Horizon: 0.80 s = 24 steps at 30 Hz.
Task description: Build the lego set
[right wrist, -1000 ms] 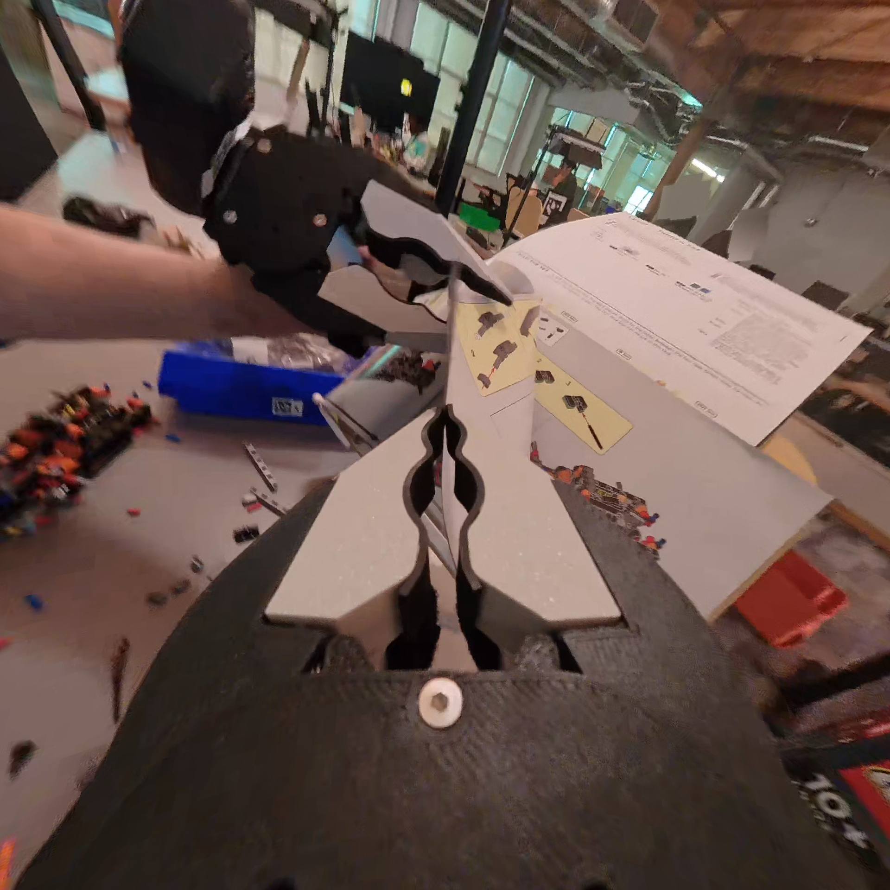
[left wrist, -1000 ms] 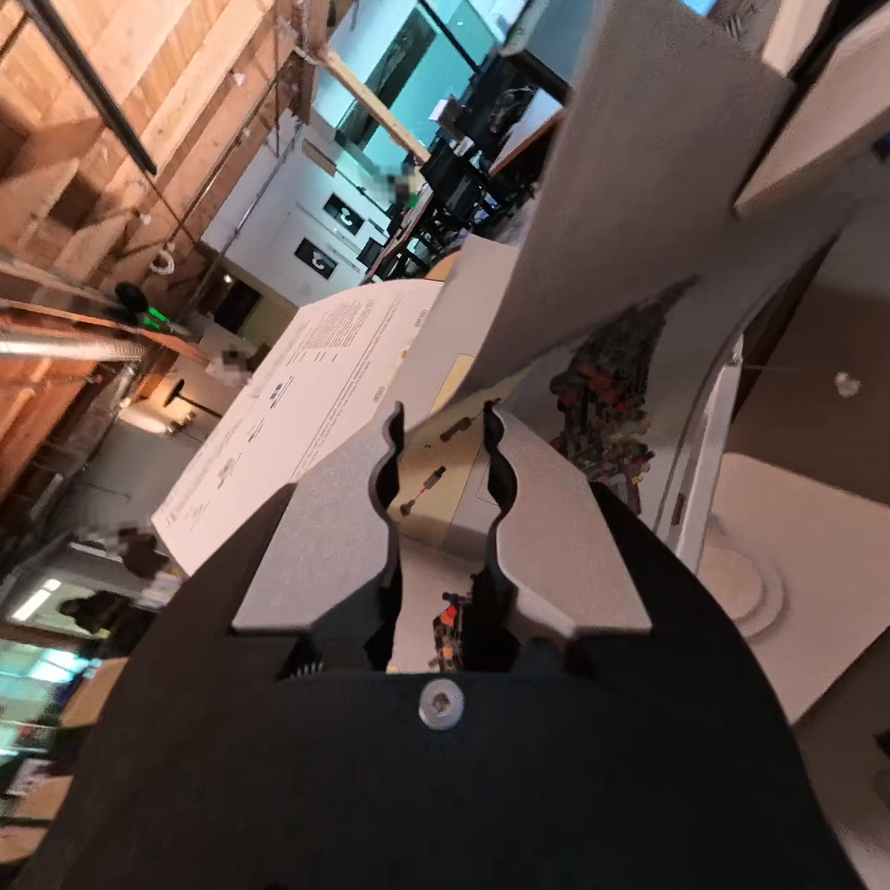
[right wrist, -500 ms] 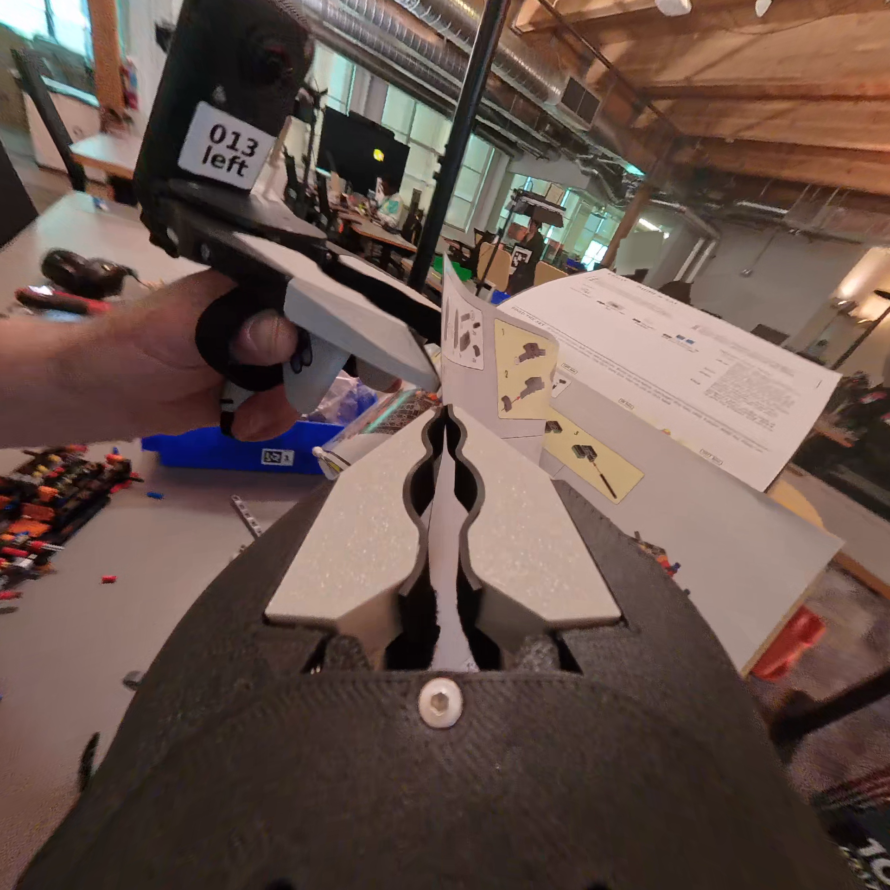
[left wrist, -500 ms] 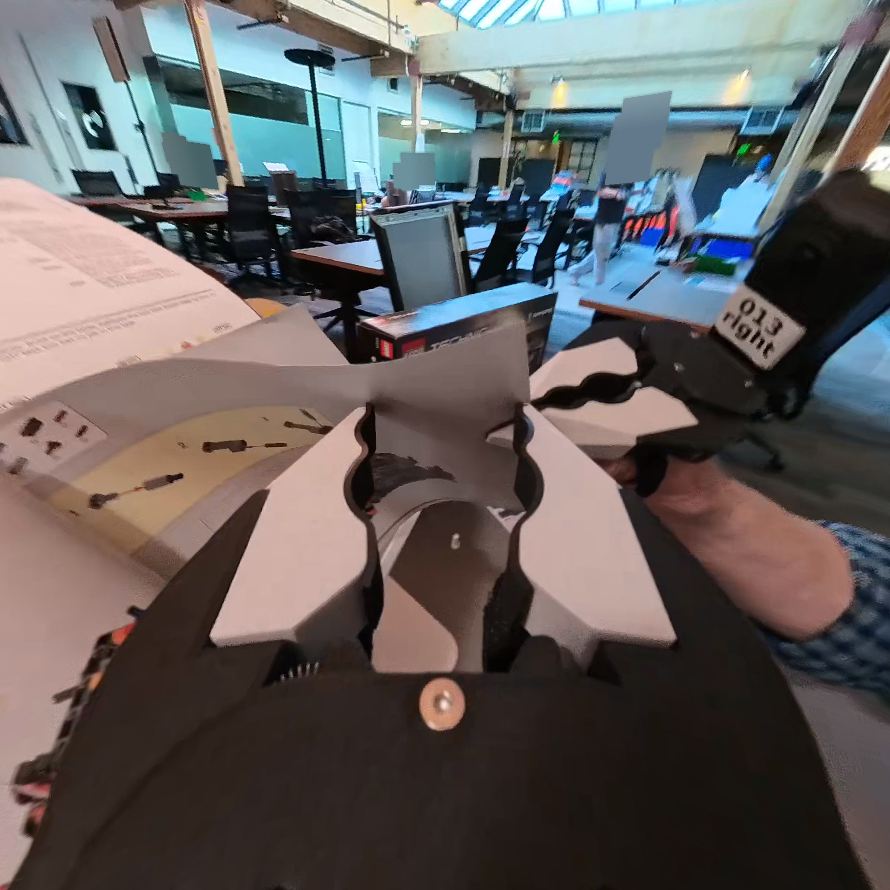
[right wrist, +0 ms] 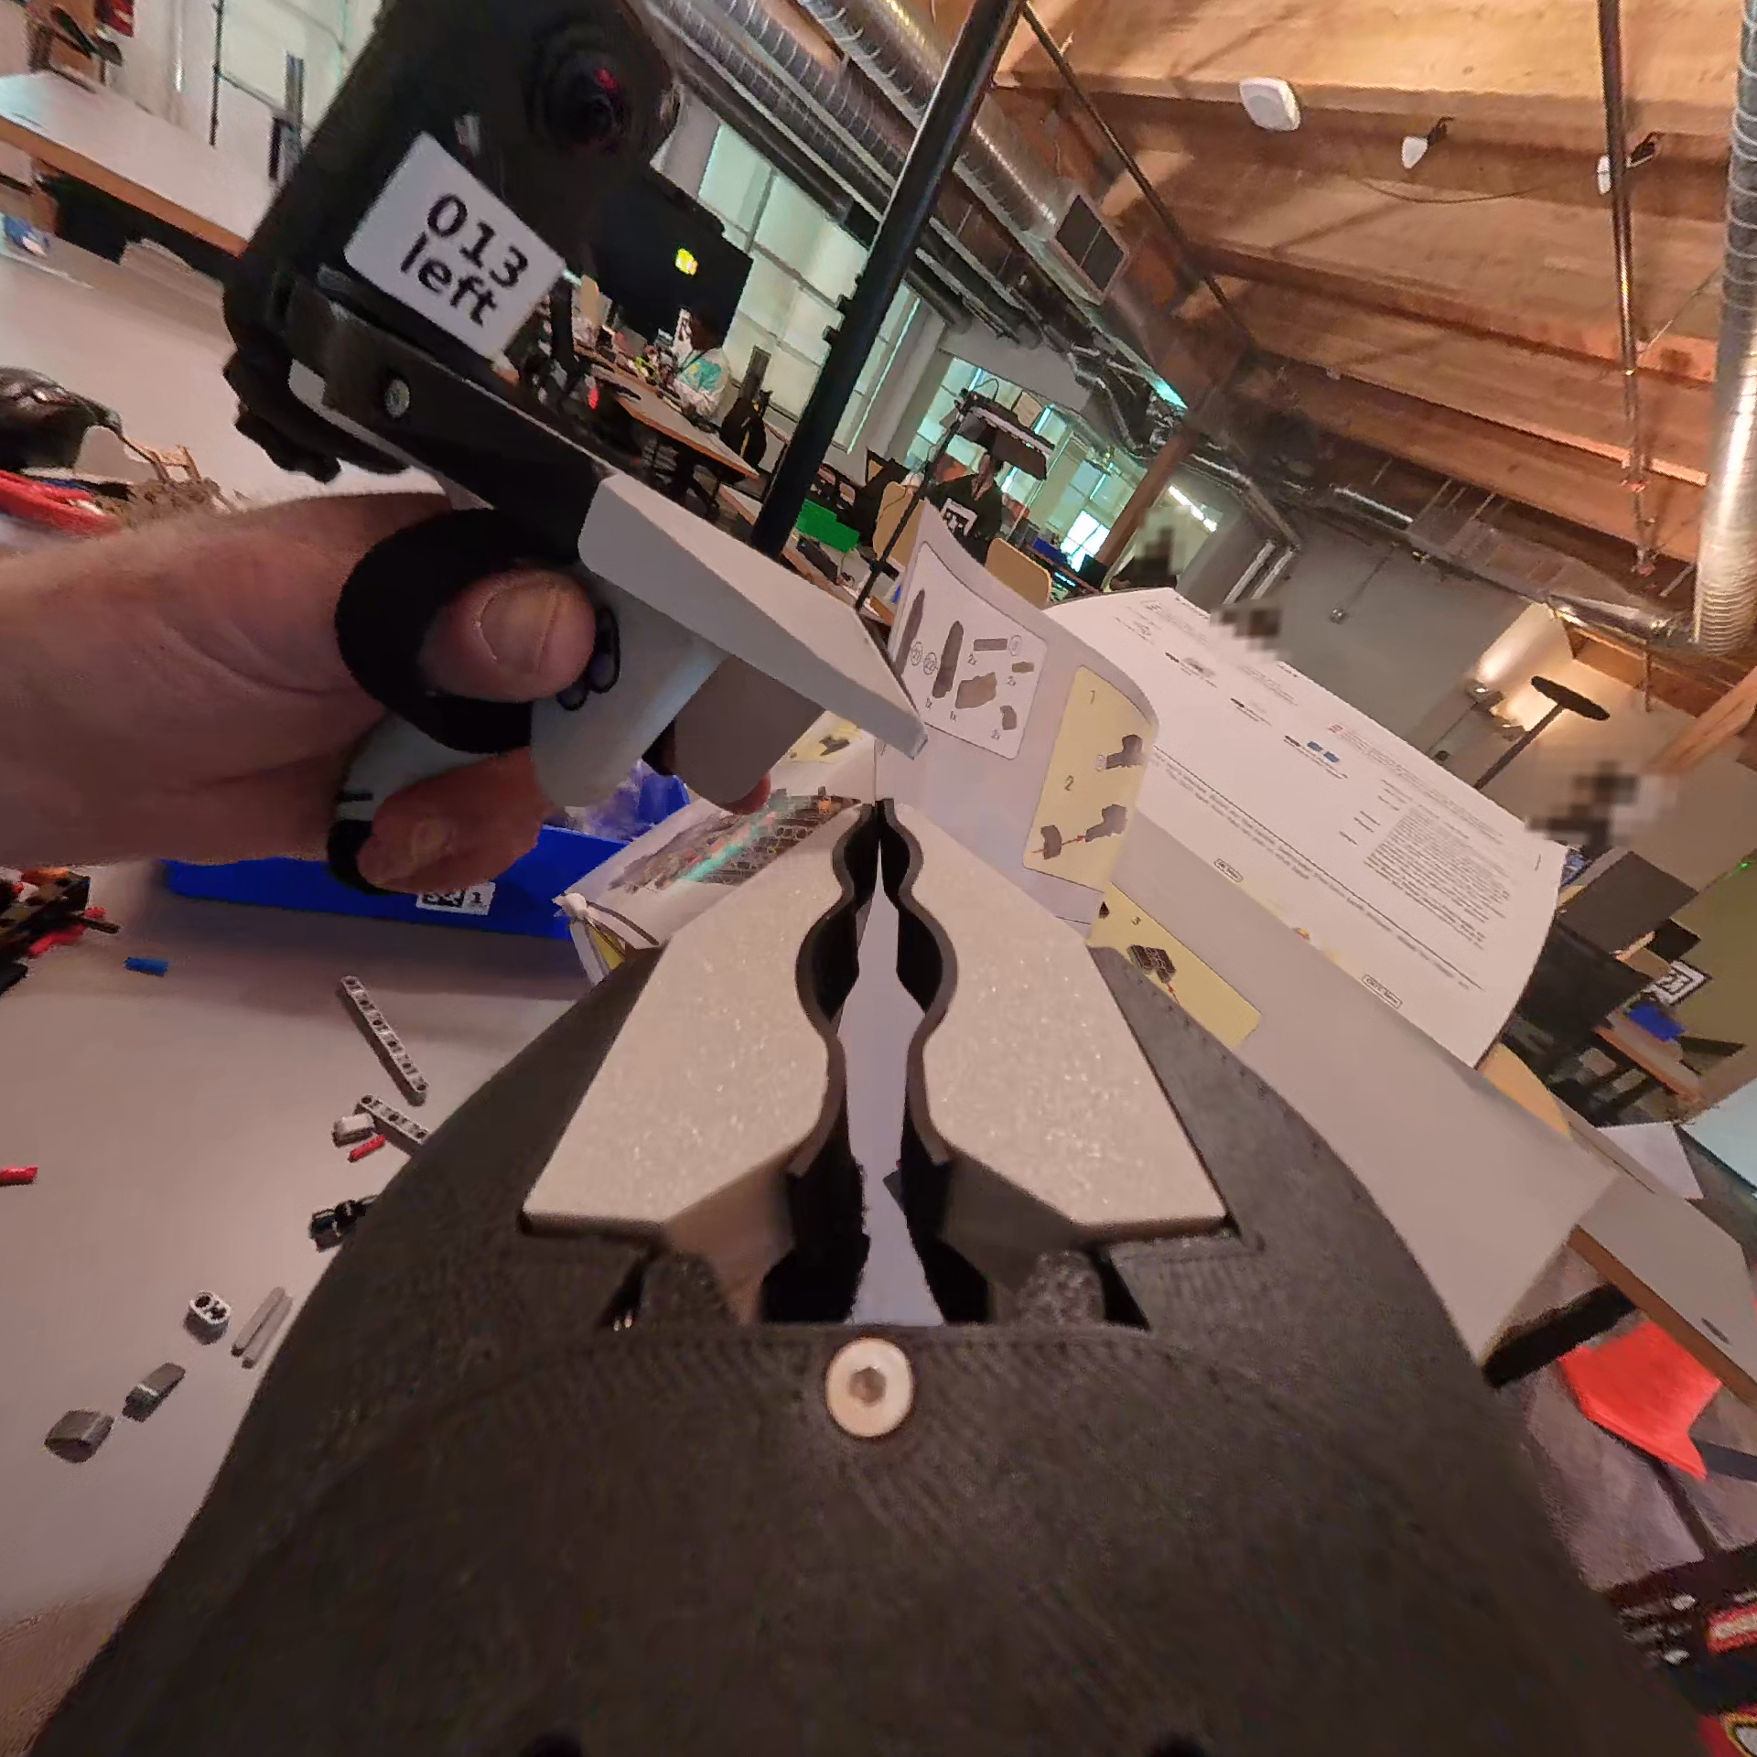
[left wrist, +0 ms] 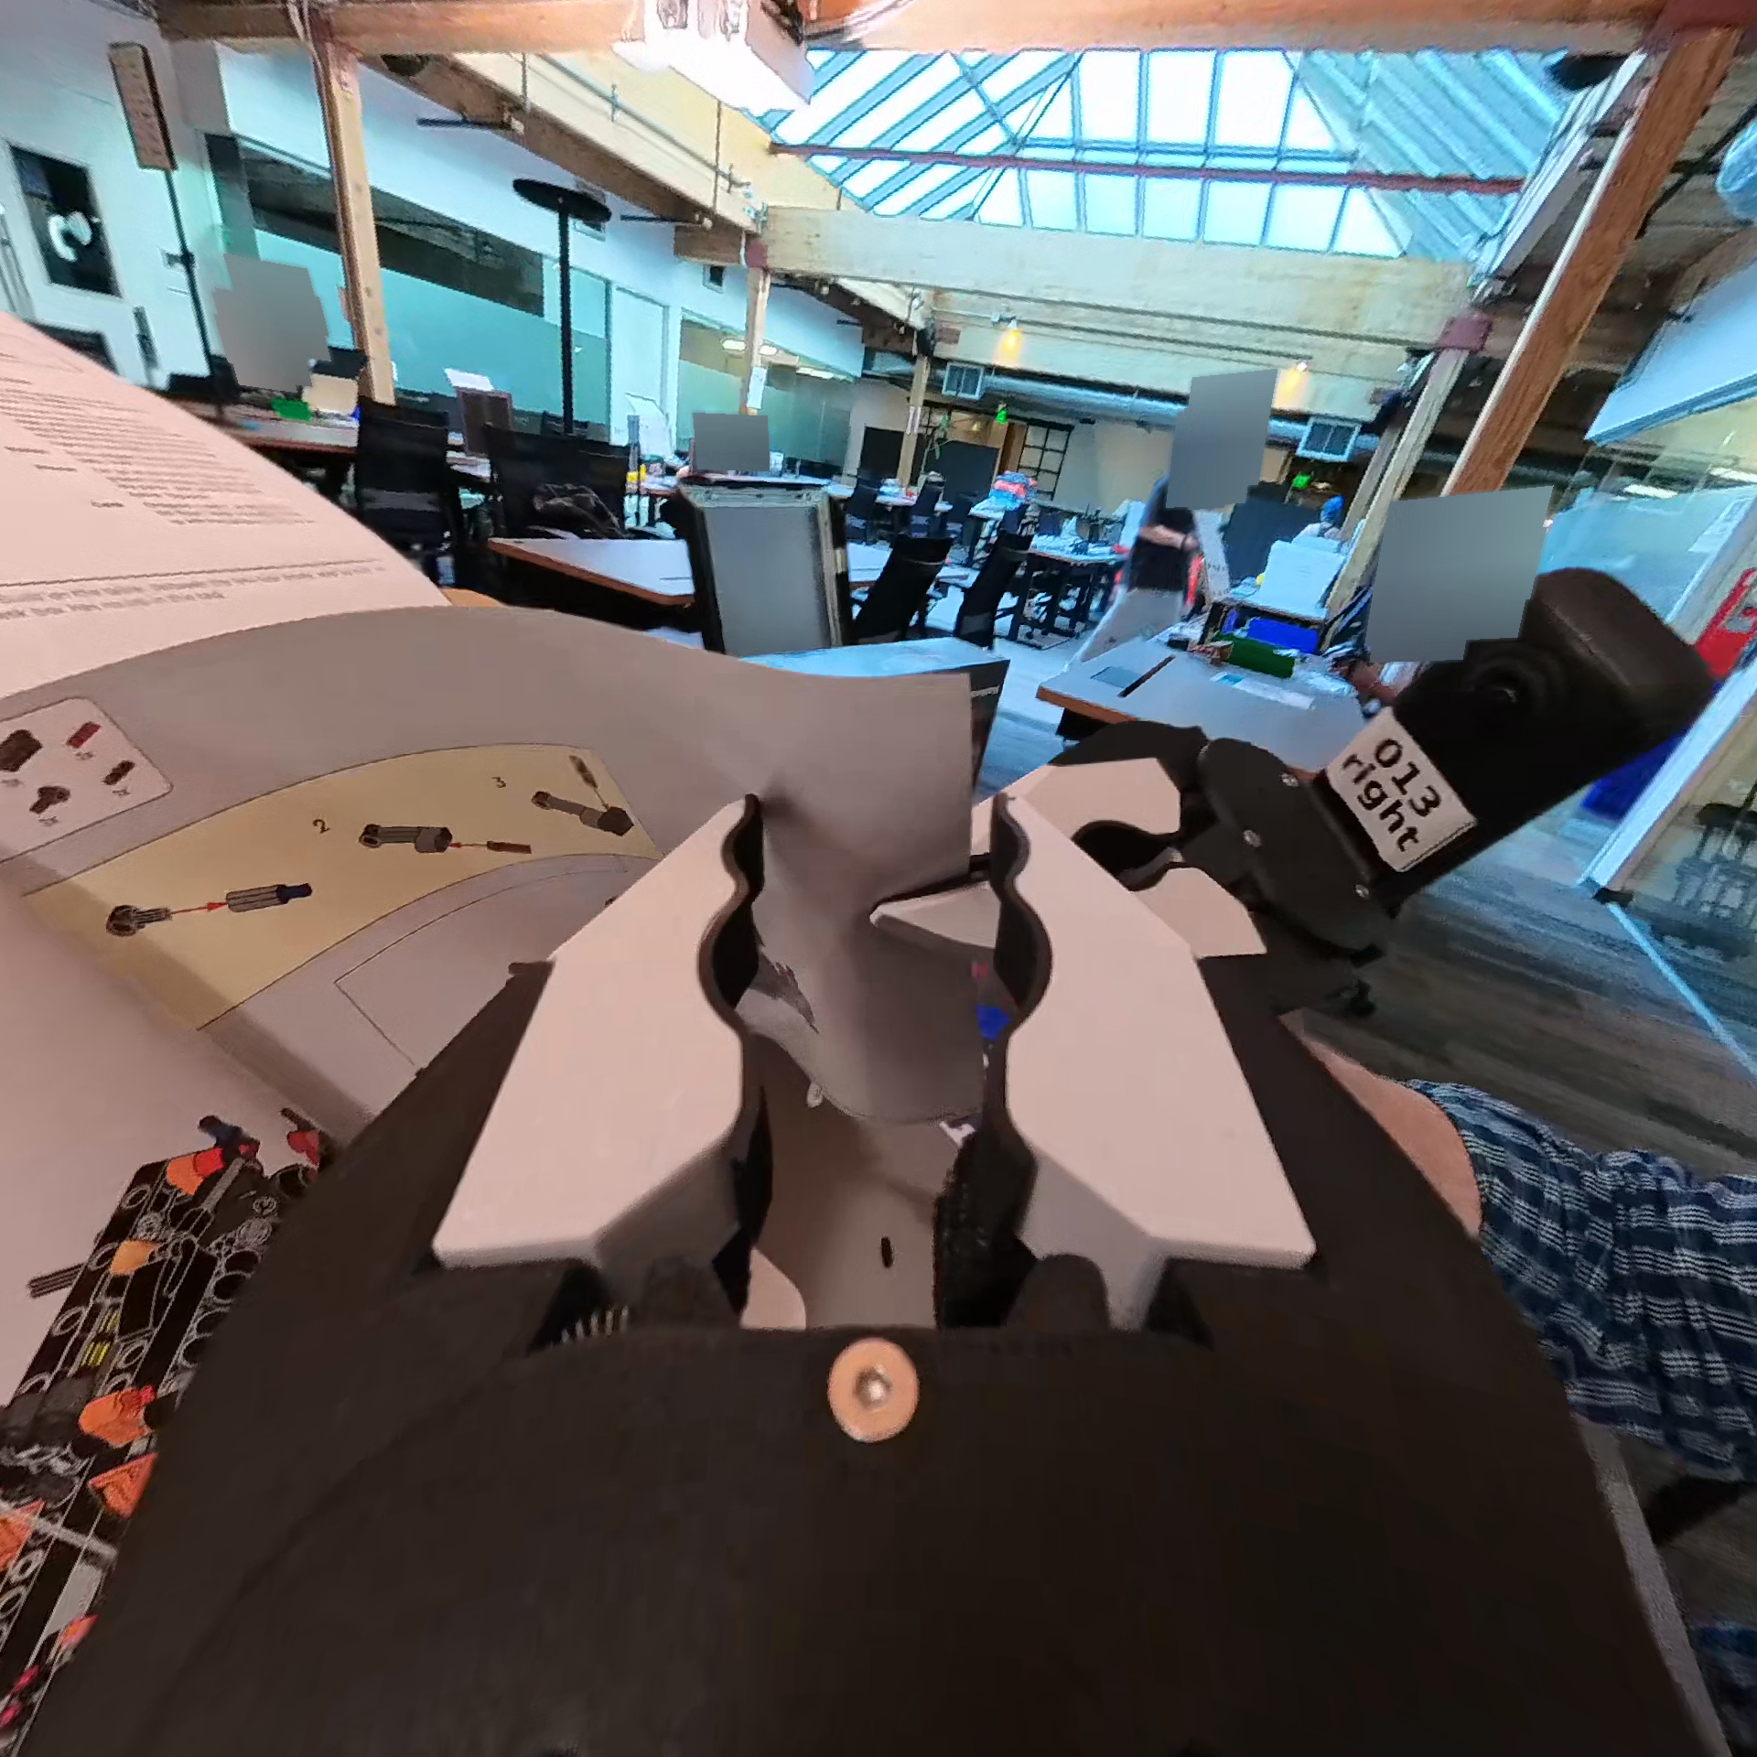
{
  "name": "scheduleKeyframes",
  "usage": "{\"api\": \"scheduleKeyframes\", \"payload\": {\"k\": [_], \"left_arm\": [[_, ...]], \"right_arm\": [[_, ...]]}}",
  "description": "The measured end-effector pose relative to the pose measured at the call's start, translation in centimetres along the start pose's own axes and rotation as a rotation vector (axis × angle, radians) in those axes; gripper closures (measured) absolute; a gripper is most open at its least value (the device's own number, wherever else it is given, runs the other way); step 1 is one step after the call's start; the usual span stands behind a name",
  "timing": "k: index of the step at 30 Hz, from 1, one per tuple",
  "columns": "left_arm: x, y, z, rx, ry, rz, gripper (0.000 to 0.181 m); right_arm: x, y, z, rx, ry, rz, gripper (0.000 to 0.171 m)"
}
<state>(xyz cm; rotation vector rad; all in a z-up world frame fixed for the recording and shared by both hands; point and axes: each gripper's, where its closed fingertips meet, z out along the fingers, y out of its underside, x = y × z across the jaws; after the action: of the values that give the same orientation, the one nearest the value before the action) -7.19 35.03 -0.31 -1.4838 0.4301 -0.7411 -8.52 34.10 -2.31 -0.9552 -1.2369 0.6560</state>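
The open instruction booklet (left wrist: 380, 856) lies on the grey table (right wrist: 143, 1093), with one page (left wrist: 856, 751) lifted and curled. My right gripper (right wrist: 879, 808) is shut on that page's edge; the page (right wrist: 979, 666) stands up just beyond its tips. It also shows in the left wrist view (left wrist: 960, 903), pinching the page from the right. My left gripper (left wrist: 875, 818) is open, with the curled page passing between its fingers. In the right wrist view the left gripper (right wrist: 837, 770) is held by a hand just left of the page.
Loose Lego parts, such as a grey beam (right wrist: 385, 1041), lie on the table at the left. A part-built black and orange model (right wrist: 38, 913) sits at the far left. A blue bin (right wrist: 285, 894) stands behind. A large printed sheet (right wrist: 1331, 827) lies beyond the booklet. My left and right fingertips are right by each other.
The left gripper has swung upright and opened wider. The right gripper has lifted the page higher and closer to the left gripper, and the page has curled over between the left fingers.
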Motion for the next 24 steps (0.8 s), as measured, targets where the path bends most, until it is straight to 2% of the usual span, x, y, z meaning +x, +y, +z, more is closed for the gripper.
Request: {"api": "scheduleKeyframes", "payload": {"k": [7,14,18,24], "left_arm": [[0.3,-0.2,-0.3,0.036,0.097,-0.055,0.147],[1.0,-0.8,-0.4,0.084,0.181,-0.094,0.147],[1.0,-0.9,-0.5,0.099,0.180,-0.100,0.149],[0.8,-1.0,-0.7,0.094,0.157,-0.104,0.152]], "right_arm": [[-0.1,-0.3,0.1,0.020,-0.015,0.028,0.171],[0.4,-1.0,-0.1,0.063,-0.003,0.073,0.171],[0.9,-1.0,-0.3,0.042,0.075,0.018,0.171],[0.6,-1.2,0.1,0.032,0.103,-0.030,0.171]]}}
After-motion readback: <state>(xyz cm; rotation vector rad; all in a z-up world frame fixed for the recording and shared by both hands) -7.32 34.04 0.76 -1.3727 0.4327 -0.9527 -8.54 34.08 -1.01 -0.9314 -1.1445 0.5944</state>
